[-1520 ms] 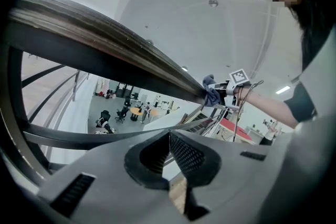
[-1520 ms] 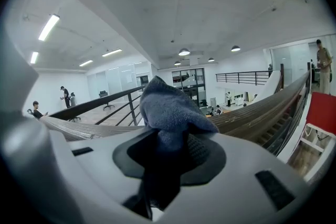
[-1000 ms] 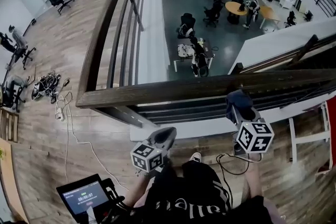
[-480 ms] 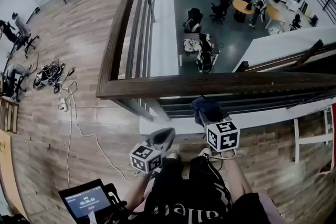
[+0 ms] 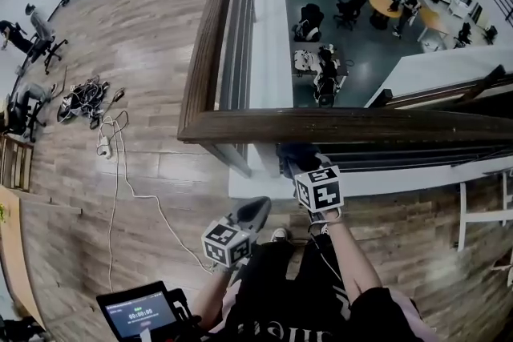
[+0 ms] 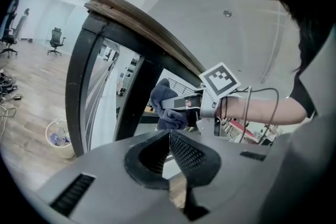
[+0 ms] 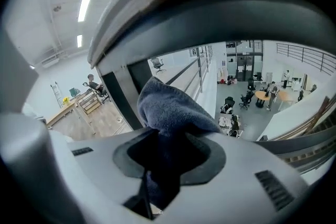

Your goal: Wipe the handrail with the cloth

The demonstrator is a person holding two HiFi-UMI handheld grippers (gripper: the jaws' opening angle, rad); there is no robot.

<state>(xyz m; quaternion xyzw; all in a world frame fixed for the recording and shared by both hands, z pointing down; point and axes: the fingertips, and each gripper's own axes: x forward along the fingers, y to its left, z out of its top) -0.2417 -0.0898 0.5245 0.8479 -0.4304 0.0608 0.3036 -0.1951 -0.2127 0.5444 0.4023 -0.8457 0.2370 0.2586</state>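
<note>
Two fingers (image 7: 209, 157) of the right gripper (image 7: 167, 161) pinch the cloth (image 7: 170, 107).

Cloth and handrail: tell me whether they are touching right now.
Apart. The left gripper view shows the cloth, held in the right hand-held gripper, below the handrail with bright background between them.

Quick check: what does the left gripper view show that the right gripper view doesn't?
Only the left gripper view: the right gripper from the side, its marker cube, a waste bin on the floor, and the left gripper's jaws together, empty. Only the right gripper view: the round table on the lower floor, and the right jaws shut on the cloth. Both: the cloth below the wooden handrail.
</note>
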